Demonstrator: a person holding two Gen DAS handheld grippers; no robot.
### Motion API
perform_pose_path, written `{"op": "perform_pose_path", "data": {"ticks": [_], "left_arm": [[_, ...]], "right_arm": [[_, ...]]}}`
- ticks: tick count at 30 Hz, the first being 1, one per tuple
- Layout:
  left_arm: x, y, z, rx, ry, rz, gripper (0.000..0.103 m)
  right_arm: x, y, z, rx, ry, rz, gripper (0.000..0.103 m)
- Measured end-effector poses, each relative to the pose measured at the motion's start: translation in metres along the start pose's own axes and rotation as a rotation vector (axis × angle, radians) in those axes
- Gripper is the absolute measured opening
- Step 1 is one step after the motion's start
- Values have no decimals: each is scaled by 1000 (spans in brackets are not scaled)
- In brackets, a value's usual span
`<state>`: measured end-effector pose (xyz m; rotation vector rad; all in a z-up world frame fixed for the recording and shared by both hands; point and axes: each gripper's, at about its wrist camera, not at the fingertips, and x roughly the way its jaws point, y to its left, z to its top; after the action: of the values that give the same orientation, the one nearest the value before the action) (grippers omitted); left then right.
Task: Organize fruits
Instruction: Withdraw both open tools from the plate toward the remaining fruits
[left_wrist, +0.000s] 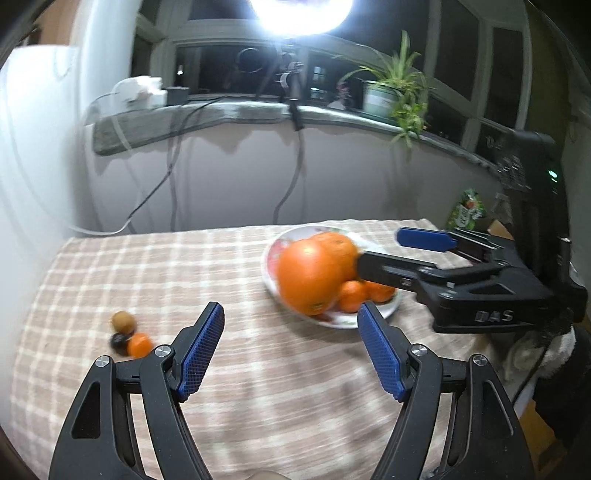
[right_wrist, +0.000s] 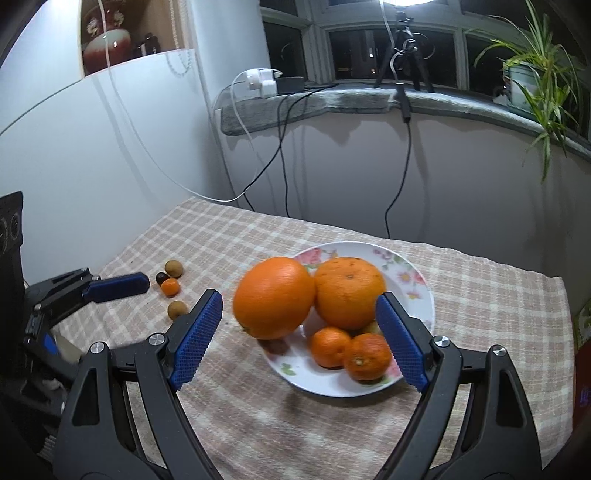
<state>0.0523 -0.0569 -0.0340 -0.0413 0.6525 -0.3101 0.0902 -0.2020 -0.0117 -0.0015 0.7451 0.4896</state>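
Observation:
A white flowered plate (right_wrist: 413, 291) holds two big oranges and two small tangerines (right_wrist: 349, 352). The left big orange (right_wrist: 274, 297) looks blurred and overhangs the plate's left rim; the other big orange (right_wrist: 350, 291) sits behind it. My right gripper (right_wrist: 299, 332) is open just in front of the plate, touching nothing; it also shows in the left wrist view (left_wrist: 380, 247). My left gripper (left_wrist: 291, 347) is open and empty above the cloth. Small fruits lie on the cloth at left: two brown ones (right_wrist: 174, 268), a dark one and a small tangerine (right_wrist: 170, 287).
The table has a checked cloth (right_wrist: 258, 417) and stands against a wall with hanging cables (right_wrist: 284, 177). A windowsill carries a potted plant (right_wrist: 532, 81), a tripod and chargers. A green packet (left_wrist: 466, 210) lies at the table's far right edge.

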Motion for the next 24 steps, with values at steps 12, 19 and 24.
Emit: {"op": "perform_pose_path", "data": {"ticks": [12,19,24], "left_arm": [[-14,76,-26,-114,26,102,74],[-15,112,-38,-173,51,136,59],[-8,128,-43,-203,73,118,46]], "right_arm": [[16,35,-6,-5,37,130,87],[28,74,-11,-78,67,207,87],[50,97,-15,-120,120,240,72]]}}
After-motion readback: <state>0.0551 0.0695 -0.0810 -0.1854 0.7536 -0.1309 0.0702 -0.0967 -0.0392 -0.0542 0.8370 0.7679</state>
